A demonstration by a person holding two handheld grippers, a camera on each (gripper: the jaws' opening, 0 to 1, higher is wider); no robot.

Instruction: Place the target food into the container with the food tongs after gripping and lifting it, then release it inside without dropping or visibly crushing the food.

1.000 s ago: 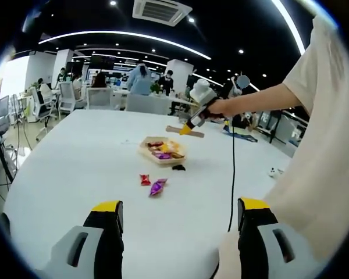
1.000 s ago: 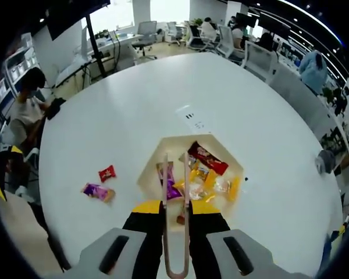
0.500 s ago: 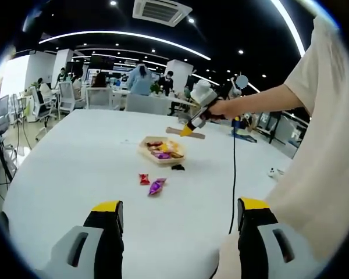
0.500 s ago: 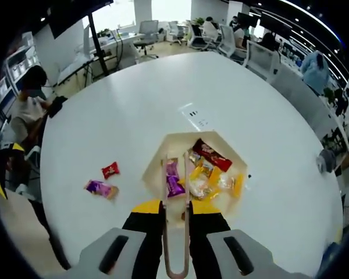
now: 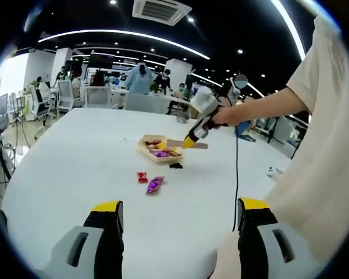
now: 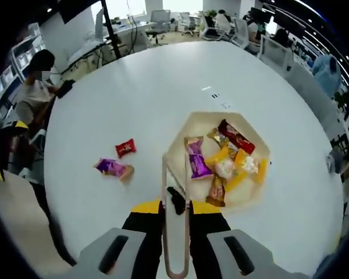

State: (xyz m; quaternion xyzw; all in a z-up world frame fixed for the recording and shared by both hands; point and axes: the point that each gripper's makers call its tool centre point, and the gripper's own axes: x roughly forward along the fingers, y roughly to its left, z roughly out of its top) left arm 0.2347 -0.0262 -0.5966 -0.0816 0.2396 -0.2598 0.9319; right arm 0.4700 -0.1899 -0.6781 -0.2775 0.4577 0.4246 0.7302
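right gripper view: right gripper [image 6: 174, 189] clamps food tongs [image 6: 175, 221], tips empty | left gripper [image 5: 177, 224] gapes idle | we judge step: reach red snack [image 6: 125, 147] outside container [image 6: 257, 192] | next: spread tongs, descend gently

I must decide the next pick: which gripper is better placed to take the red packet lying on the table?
The right gripper: it holds the tongs above the table, near the red packet. The left gripper is open, far back.

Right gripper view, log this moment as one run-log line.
right claw: shut on food tongs | tongs: empty | tray: wrapped snacks | table: red snack, purple snack | left claw: open
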